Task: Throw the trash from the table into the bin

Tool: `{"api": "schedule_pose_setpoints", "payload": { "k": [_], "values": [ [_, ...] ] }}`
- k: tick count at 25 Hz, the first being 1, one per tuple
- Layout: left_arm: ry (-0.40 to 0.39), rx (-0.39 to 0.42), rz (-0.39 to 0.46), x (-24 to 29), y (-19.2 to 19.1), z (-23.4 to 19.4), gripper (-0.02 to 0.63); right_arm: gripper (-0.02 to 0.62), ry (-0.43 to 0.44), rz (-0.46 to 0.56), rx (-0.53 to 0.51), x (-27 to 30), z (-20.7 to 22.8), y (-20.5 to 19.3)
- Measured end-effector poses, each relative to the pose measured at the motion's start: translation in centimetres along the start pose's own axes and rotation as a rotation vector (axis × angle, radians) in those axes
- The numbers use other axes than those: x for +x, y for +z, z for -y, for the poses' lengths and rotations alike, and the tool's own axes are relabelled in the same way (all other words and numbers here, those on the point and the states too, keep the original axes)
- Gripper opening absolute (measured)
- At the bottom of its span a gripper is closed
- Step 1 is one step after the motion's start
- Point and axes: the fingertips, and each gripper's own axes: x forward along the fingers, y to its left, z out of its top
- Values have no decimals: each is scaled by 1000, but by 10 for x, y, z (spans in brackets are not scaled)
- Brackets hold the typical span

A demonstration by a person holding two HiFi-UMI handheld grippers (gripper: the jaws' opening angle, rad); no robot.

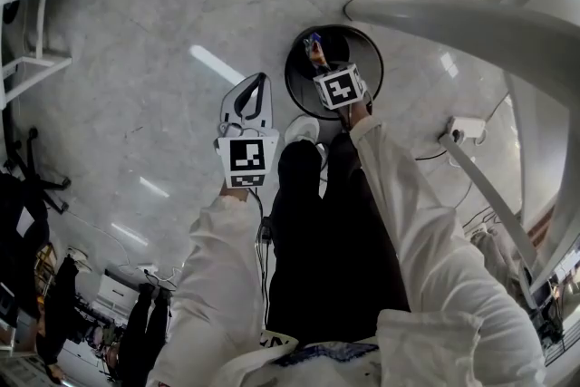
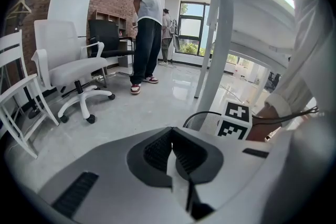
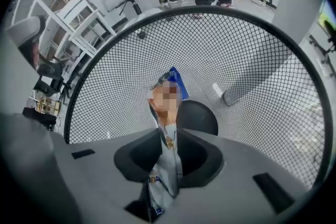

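Observation:
A black mesh bin stands on the floor in front of the person's feet. My right gripper points steeply down over its opening and is shut on a crumpled snack wrapper. In the right gripper view the white, blue and orange wrapper sticks out from between the jaws of that gripper, inside the bin's mesh wall. My left gripper hangs left of the bin, over bare floor. Its jaws meet with nothing between them in the left gripper view, where the bin's rim shows beyond them.
White table legs arch over the bin at the right. A socket box with a cable lies on the floor. A white office chair and a standing person are farther off. The holder's dark trouser legs are just behind the bin.

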Motion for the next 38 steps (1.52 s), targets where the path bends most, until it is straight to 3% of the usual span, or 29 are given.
{"api": "schedule_pose_setpoints", "payload": {
  "k": [10,19,22,38],
  "values": [
    [-17,-5,-21,-3,-3,3,8,102,17,31,0,-3,-8,2],
    [-18,2,-20,-7,-2,6,8,276,30,65,-35,-8,-17,11],
    [-16,6,-15,-11,4,6,8,306,21,97,-49,-18,-19,19],
    [-48,61,-7,-63,66,23,8,333,24,197,28,-131,-33,31]
  ]
}}
